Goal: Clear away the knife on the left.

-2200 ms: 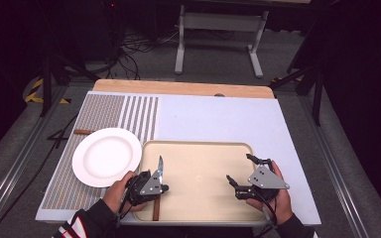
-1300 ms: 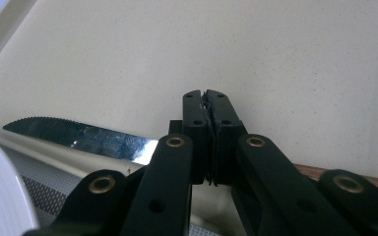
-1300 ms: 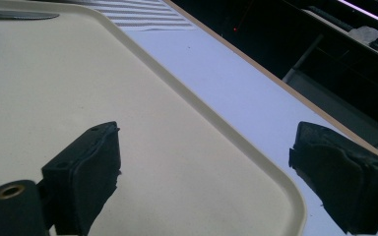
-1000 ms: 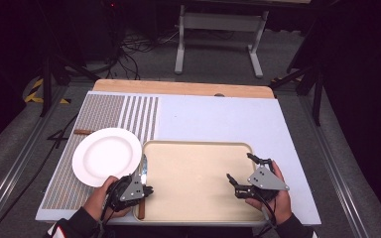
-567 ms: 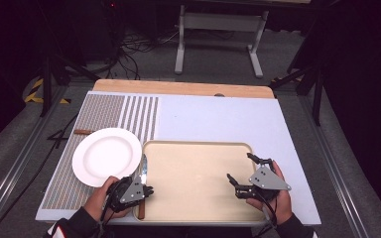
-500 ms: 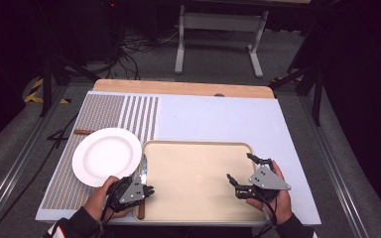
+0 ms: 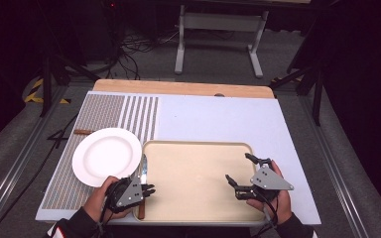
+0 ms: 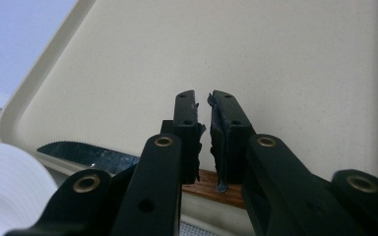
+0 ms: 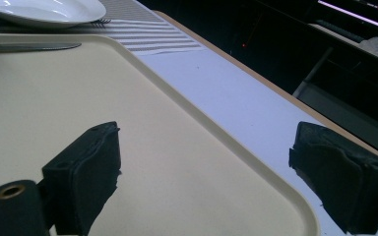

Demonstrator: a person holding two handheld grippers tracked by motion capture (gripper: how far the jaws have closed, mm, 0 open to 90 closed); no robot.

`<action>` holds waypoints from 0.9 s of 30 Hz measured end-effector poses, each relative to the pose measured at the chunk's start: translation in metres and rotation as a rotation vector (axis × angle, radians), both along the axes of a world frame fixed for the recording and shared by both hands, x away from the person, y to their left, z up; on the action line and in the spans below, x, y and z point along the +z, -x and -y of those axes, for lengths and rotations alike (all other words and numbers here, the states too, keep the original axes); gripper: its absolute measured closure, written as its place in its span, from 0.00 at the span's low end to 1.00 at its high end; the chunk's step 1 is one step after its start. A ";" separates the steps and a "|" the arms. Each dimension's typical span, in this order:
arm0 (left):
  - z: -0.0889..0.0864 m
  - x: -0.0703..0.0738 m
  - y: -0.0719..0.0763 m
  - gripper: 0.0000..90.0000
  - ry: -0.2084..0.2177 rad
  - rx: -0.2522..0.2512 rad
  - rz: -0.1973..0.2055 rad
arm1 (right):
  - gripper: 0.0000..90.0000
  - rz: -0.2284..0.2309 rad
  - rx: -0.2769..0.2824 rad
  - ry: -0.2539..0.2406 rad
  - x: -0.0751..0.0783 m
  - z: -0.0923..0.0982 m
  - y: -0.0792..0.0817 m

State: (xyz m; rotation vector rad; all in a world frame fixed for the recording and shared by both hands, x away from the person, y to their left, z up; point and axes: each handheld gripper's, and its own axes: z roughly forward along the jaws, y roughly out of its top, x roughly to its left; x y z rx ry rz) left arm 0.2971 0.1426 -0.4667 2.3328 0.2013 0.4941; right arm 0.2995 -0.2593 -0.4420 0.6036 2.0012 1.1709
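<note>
A knife lies along the left rim of the beige tray (image 7: 198,144), with its serrated blade (image 8: 88,157) toward the white plate (image 7: 106,156) and its wooden handle (image 8: 226,192) nearer the person. My left gripper (image 7: 151,189) hovers just over that handle and points onto the tray. Its jaws (image 8: 203,98) have just been opening and stand a narrow slit apart with nothing between them. My right gripper (image 7: 238,167) rests at the tray's right side. It is wide open (image 9: 206,172) and holds nothing.
The plate (image 9: 44,10) sits on the striped mat (image 7: 109,111) left of the tray. A brown handle (image 7: 83,132) pokes out at the plate's far left. Pale blue tabletop (image 7: 218,119) lies beyond the tray, then a wooden strip (image 7: 178,88).
Since the oldest frame my left gripper has shifted left from inside the tray to its left rim. Over the last second both grippers look still.
</note>
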 end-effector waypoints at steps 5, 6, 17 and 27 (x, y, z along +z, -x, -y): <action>-0.001 0.005 -0.002 0.89 0.027 -0.007 0.024 | 0.14 -0.003 -0.005 -0.007 0.001 0.002 0.002; -0.001 0.005 -0.002 0.89 0.027 -0.007 0.024 | 0.14 -0.003 -0.005 -0.007 0.001 0.002 0.002; -0.003 0.010 -0.002 0.82 0.035 -0.013 0.051 | 0.13 -0.019 -0.002 -0.003 -0.002 0.002 0.002; -0.006 0.020 0.000 0.59 0.067 -0.013 0.098 | 0.13 -0.015 -0.010 0.001 -0.002 0.006 0.007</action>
